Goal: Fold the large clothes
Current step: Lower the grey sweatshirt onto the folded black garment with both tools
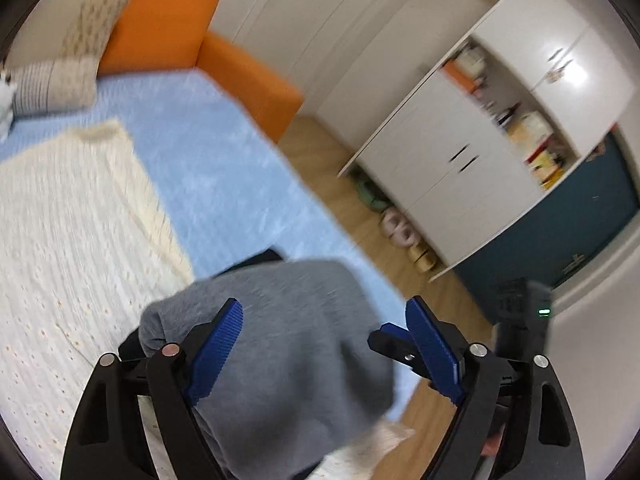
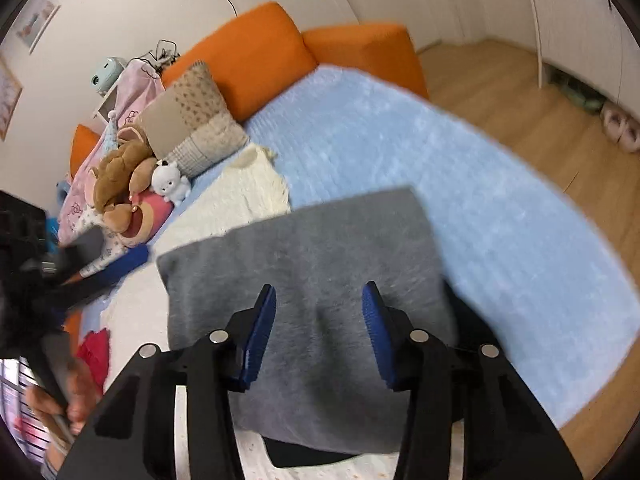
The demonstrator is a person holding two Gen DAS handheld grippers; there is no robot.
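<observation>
Below, a fuzzy grey garment [image 2: 316, 280] is lying folded square on a ribbed cream knit [image 1: 68, 240], left gripper [image 1: 324, 344] gaping wide, right gripper [image 2: 318, 336] narrower, both empty.

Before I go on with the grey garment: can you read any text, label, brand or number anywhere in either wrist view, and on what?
No text is readable in either view.
Books in the white cabinet: covers too blurred to read.
Wall pictures: too small and distorted to read.
Pink cloth by the plush toys: printed motifs, no legible words.
Grey garment: no label visible.
</observation>
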